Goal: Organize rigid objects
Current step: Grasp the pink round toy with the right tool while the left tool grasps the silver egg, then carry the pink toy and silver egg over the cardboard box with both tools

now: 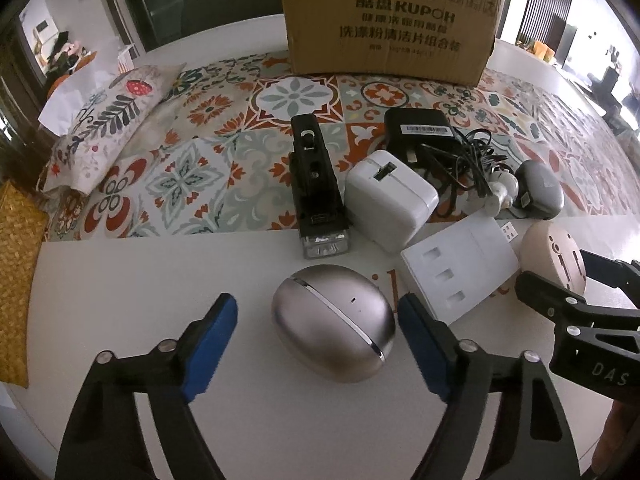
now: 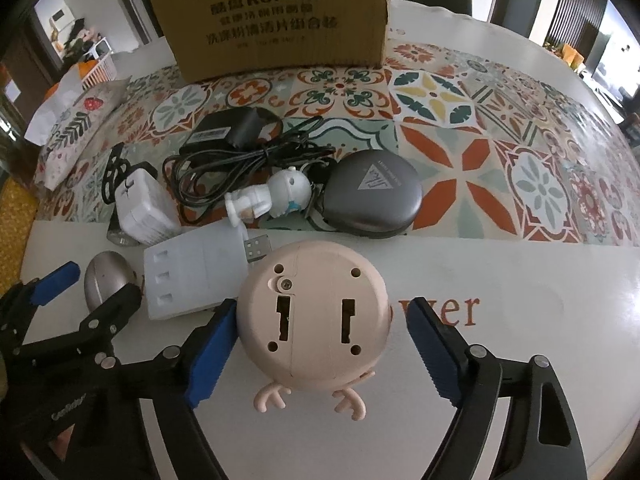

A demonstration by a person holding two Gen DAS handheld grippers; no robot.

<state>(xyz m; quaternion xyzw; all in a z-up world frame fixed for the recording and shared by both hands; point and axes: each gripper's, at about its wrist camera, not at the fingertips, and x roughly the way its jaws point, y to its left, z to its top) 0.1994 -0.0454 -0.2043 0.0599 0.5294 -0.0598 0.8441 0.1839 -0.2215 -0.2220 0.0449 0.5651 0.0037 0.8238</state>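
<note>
A silver egg-shaped case [image 1: 334, 322] lies on the white table between the blue pads of my open left gripper [image 1: 318, 322]; the right pad is close to it, the left pad stands apart. A round pink toy with small antlers [image 2: 314, 320] lies base up between the pads of my open right gripper [image 2: 322, 330]; the left pad is at its edge. The toy [image 1: 554, 258] and right gripper [image 1: 560, 292] show at the right of the left wrist view. The silver case [image 2: 107, 282] and left gripper [image 2: 86, 286] show at the left of the right wrist view.
A cardboard box [image 1: 390, 20] stands at the back on a patterned mat [image 2: 460, 140]. In front lie a black flashlight [image 1: 316, 184], white charger [image 1: 390, 200], black adapter with cable [image 2: 240, 140], white figurine [image 2: 272, 196], grey case [image 2: 370, 196], white USB hub [image 2: 192, 272]. A pillow [image 1: 104, 124] lies left.
</note>
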